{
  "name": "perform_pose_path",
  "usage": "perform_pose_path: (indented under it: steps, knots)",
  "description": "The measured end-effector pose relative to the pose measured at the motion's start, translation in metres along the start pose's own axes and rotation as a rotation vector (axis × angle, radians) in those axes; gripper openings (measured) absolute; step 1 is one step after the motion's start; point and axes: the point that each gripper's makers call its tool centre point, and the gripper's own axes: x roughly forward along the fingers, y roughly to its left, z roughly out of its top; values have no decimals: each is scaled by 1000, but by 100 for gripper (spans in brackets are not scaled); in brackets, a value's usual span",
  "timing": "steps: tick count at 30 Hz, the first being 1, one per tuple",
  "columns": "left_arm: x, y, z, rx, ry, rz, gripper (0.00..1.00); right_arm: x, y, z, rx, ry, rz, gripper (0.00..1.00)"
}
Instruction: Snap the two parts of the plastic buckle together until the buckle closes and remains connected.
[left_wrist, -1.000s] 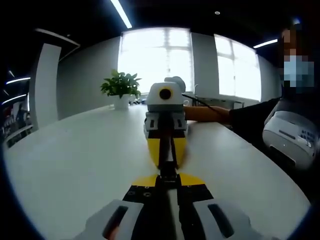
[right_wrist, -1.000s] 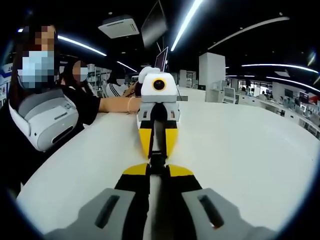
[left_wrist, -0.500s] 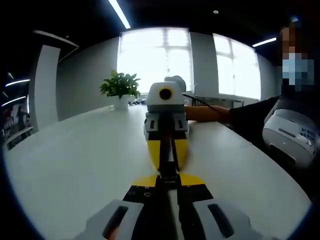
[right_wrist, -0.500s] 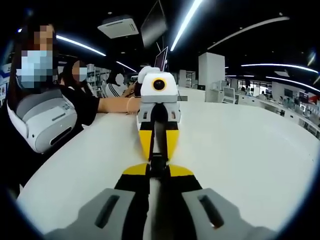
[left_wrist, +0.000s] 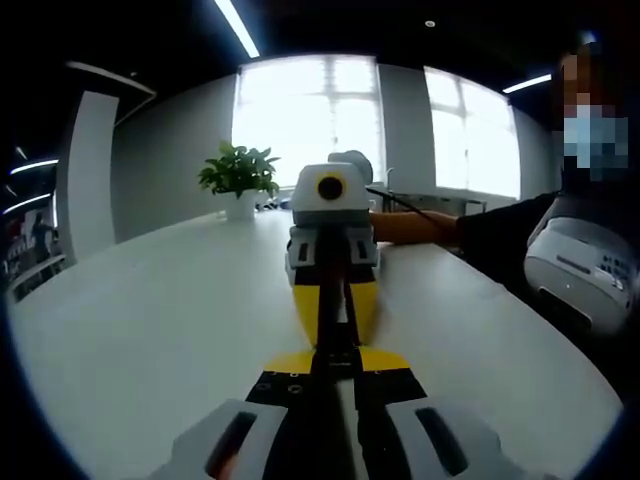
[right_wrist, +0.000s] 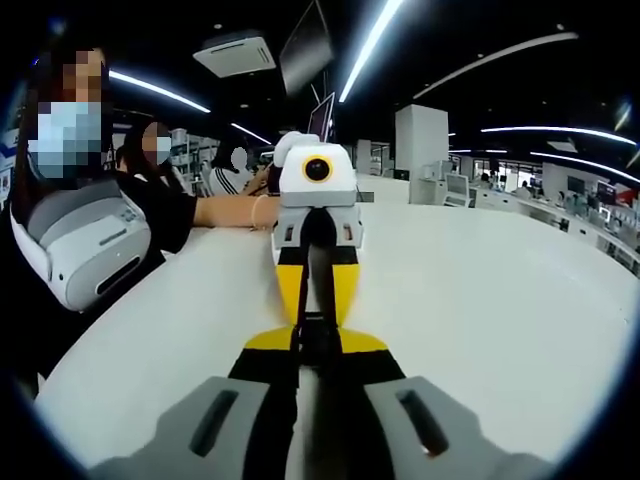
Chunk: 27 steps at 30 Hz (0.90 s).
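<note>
Over the white table (left_wrist: 150, 330), the left gripper (left_wrist: 337, 362) and right gripper (right_wrist: 318, 345) meet nose to nose, jaws pinched narrow on the black buckle (right_wrist: 316, 325), which sits at twelve o'clock off each tip.

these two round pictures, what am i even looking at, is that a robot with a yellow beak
No robot: a person holds a hand tool, a gripper, in each hand, and a fisheye camera rides on each one.

In the left gripper view, the grey and black parts at the bottom are the left gripper; the yellow-tipped thing facing it is the right gripper. The right gripper view is the mirror: the right gripper below, the left gripper opposite.

The two meet tip to tip over a white table, jaws pressed narrow on something small and dark, presumably the buckle, too hidden to tell whether it has closed. A potted plant stands on the table, and the person is beside it.
</note>
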Motion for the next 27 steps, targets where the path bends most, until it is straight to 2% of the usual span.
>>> perform_pose_path:
  steps: [18,27]
  knots:
    - [-1,0,2,-13,-16,-16,13,0,0,1,3,-6,0,14]
    - [-2,1,4,6,-36,-15,18,0,0,2,4,-10,0,14]
